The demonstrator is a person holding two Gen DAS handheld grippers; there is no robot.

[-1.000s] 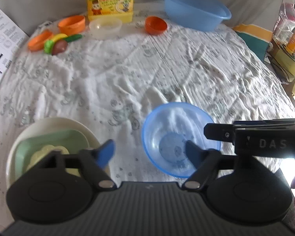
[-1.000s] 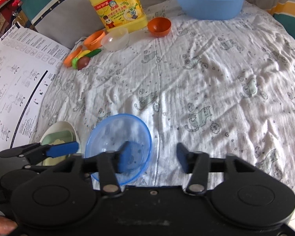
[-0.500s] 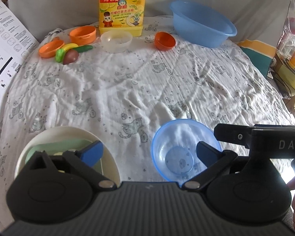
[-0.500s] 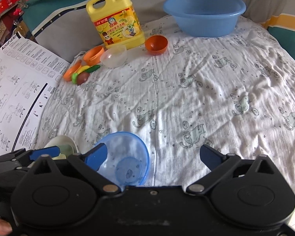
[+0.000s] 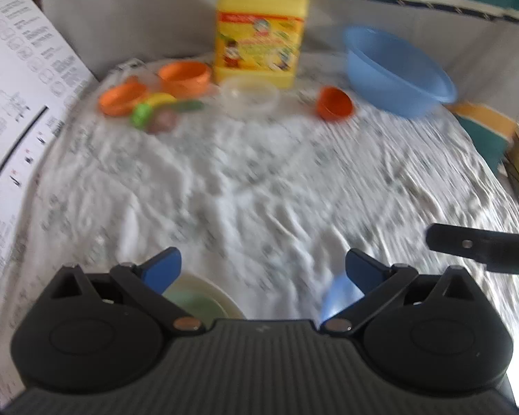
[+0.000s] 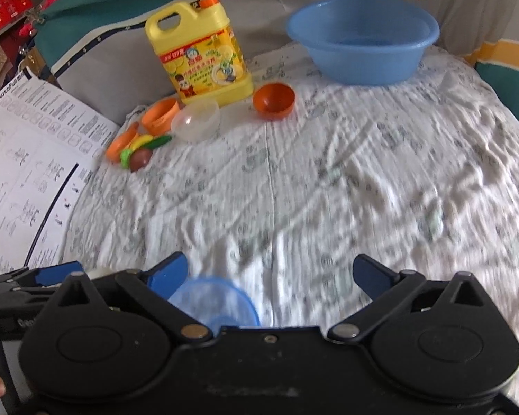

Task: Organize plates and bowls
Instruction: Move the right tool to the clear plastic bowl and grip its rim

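At the bottom of each wrist view, both tools tilt downward over the cloth-covered table (image 6: pixel 328 180). The left gripper (image 5: pixel 261 264) has its jaws spread wide with nothing between them; the right gripper (image 6: pixel 270 271) is likewise fully spread and empty. Just below the left gripper's near finger lies a cream plate (image 5: pixel 221 295) carrying a pale green dish (image 5: pixel 193 306), mostly hidden by the tool body. A small translucent blue bowl (image 6: pixel 212 299) sits on the cloth beside that plate, under the right gripper's left finger, clear of its pads. Wrinkled cloth stretches bare ahead of both tools up to the far edge. Along that edge stand a yellow detergent jug (image 6: pixel 200 55), a large blue basin (image 6: pixel 361 38), an orange bowl (image 6: pixel 273 100), a clear bowl (image 6: pixel 195 121) and orange toy dishes with play food (image 6: pixel 142 141). A printed sheet (image 6: pixel 24 159) lies off the table's left side.
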